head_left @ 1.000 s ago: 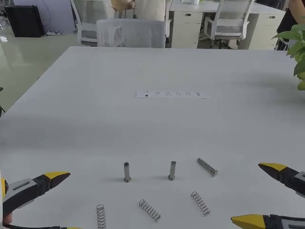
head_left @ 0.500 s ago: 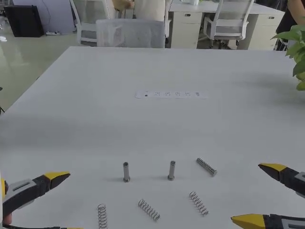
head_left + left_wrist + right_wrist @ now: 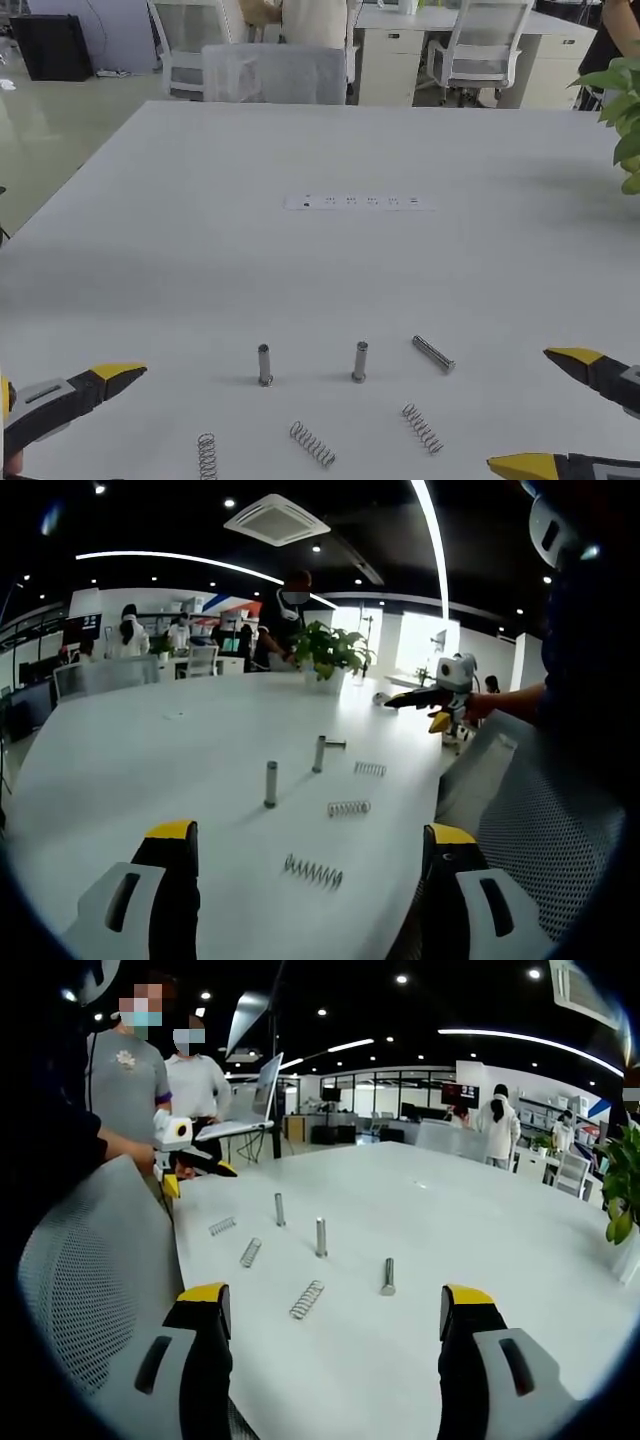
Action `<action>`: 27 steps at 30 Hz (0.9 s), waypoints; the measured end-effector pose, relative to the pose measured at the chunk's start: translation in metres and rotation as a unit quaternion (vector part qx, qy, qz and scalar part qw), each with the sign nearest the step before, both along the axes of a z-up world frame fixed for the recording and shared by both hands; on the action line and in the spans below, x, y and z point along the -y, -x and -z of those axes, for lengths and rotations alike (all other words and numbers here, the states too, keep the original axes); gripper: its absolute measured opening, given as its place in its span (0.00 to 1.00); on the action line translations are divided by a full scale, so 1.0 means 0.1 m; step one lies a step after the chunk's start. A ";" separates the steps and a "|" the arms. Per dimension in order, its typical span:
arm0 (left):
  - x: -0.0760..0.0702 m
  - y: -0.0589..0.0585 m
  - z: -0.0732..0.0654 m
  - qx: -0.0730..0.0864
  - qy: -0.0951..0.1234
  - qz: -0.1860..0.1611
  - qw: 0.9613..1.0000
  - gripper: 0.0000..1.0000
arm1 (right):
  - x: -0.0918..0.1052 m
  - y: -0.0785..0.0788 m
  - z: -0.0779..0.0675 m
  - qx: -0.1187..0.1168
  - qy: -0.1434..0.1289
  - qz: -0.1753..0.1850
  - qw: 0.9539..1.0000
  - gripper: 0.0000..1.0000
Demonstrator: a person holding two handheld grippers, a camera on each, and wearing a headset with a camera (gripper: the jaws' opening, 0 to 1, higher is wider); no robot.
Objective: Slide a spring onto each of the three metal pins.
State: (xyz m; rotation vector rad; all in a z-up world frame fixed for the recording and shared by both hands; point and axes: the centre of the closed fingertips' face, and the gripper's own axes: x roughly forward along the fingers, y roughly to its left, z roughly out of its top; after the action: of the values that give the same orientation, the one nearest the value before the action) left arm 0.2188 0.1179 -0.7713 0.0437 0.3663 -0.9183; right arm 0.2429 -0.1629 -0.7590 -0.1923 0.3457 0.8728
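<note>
Two metal pins stand upright on the white table (image 3: 320,270), the left pin (image 3: 264,365) and the middle pin (image 3: 360,361). A third pin (image 3: 434,353) lies on its side to their right. Three bare springs lie in front of them: left spring (image 3: 207,455), middle spring (image 3: 312,443), right spring (image 3: 422,427). My left gripper (image 3: 135,425) hovers open at the near left, apart from the springs. My right gripper (image 3: 522,408) hovers open at the near right. From the left gripper (image 3: 312,832), the left spring (image 3: 313,871) is nearest. From the right gripper (image 3: 335,1294), the lying pin (image 3: 387,1276) and right spring (image 3: 306,1299) are close ahead.
A flush socket strip (image 3: 360,201) sits mid-table. A potted plant (image 3: 625,110) stands at the far right edge. Office chairs (image 3: 275,70) line the far side. A mesh chair back (image 3: 90,1280) is close beside me, and people stand behind it.
The head camera has tipped slightly, so the picture has shifted. Pins, springs and both grippers keep their places.
</note>
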 end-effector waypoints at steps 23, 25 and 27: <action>0.04 0.02 -0.04 0.008 0.012 -0.002 1.000 0.90 | -0.08 -0.49 -0.02 -0.015 0.047 -0.007 0.999 0.73; 0.04 0.01 -0.05 0.009 0.012 -0.003 1.000 0.90 | -0.10 -0.54 -0.01 -0.018 0.053 -0.009 0.998 0.72; 0.04 0.01 -0.05 0.009 0.013 -0.003 1.000 0.90 | -0.11 -0.60 -0.01 -0.019 0.056 -0.011 0.998 0.71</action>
State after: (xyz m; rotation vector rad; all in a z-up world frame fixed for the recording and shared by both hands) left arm 0.2173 0.1138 -0.7661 0.0275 0.3376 -0.9161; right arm 0.3030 -0.1517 -0.7577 -0.2848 0.4292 0.8796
